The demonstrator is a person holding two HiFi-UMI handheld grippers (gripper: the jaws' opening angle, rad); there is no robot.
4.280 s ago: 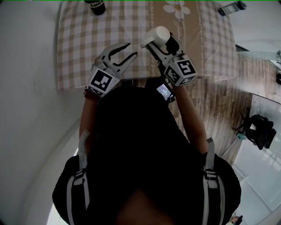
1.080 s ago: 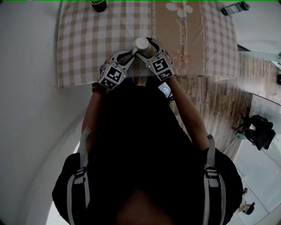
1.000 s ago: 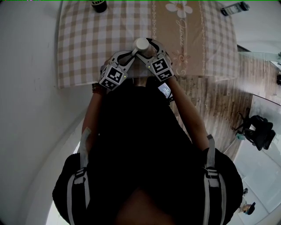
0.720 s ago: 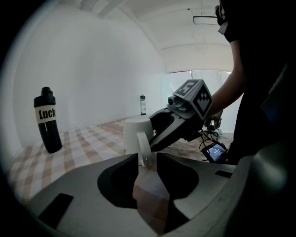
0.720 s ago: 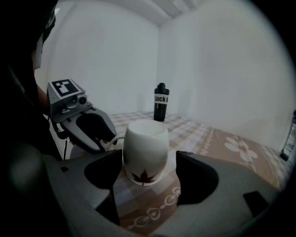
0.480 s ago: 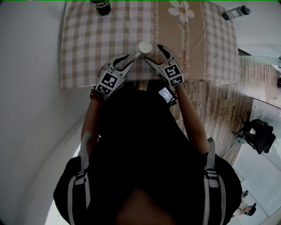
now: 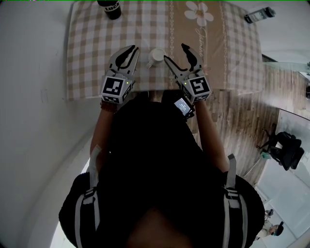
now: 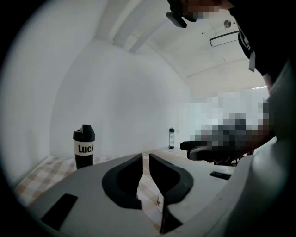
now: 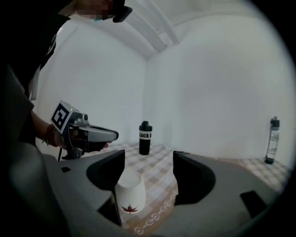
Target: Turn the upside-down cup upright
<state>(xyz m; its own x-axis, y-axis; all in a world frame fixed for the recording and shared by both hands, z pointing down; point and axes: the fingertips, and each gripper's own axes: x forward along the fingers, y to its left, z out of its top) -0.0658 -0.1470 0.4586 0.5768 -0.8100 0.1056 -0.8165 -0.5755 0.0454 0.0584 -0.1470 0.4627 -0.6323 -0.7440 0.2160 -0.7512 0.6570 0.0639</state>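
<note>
A table point(image 7: 82, 48) is standing against a white wall point(image 7: 29, 97), and a beige-and-white checked cloth point(image 7: 223, 43) is covering it, with a tan band of flower print running down the middle. Wooden floor point(image 7: 242, 111) is showing to the right, with a dark office chair point(image 7: 286, 143) further out. A black bottle point(image 7: 110, 7) with white lettering is standing at the far edge of the table. A slim bottle point(image 7: 256, 12) is sitting near the far right corner.

The cup point(image 7: 156, 55) is standing on the tan band near the front edge, between the two grippers and touching neither. It is plain white, with a small red leaf mark near its lower edge in the right gripper view. Its long axis is running straight up and down. There the narrower end is pointing up and the broader end is resting on the cloth. From above it is showing only as a pale round disc.

The left gripper point(image 7: 130, 52) is hovering just left of the cup. Its fingers have just been closing and are drawn almost together on nothing. The right gripper point(image 7: 177, 52) is hovering just right of it. Its fingers are spread wide and released, having just eased in slightly, with nothing gripped.
</note>
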